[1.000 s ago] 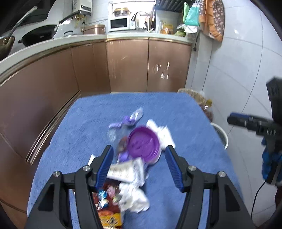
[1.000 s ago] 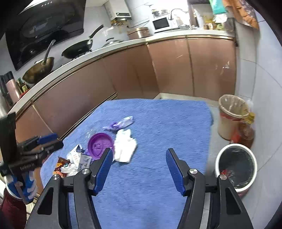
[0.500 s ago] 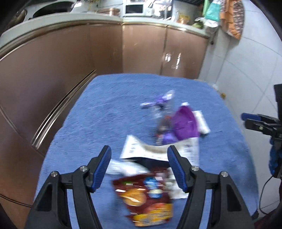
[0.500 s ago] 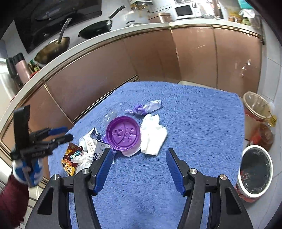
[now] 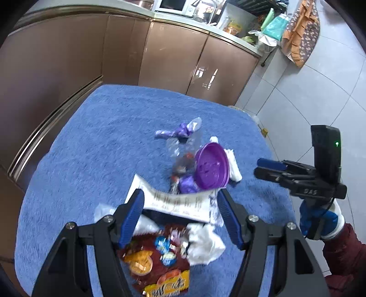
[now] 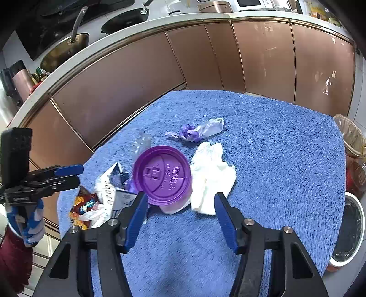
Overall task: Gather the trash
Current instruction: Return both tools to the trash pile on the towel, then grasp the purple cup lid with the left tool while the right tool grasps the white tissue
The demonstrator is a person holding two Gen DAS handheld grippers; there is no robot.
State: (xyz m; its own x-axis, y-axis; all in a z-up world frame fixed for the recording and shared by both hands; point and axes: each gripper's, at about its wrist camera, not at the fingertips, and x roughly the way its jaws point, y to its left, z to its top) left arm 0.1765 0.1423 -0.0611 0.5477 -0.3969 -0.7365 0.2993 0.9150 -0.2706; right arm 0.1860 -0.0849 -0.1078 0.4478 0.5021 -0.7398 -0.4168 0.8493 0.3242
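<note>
Left wrist view: my left gripper (image 5: 180, 213) hangs, jaws spread, over the snack wrapper (image 5: 157, 258) on the blue desk (image 5: 91, 141). It looks light, crinkly, slippery; I'd pinch a flat edge. My right gripper (image 6: 179, 213), also spread, faces the purple lid (image 6: 162, 174).

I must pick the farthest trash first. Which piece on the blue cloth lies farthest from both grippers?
The crumpled clear plastic wrapper with purple ribbon, alone beyond the round purple plastic lid.

Upper frame: brown cabinets (image 6: 263, 57) curving under a pale counter, microwave (image 5: 175, 5) at top. Wok (image 6: 65, 49) upper left, blue cloth (image 6: 274, 141) mid-frame.
</note>
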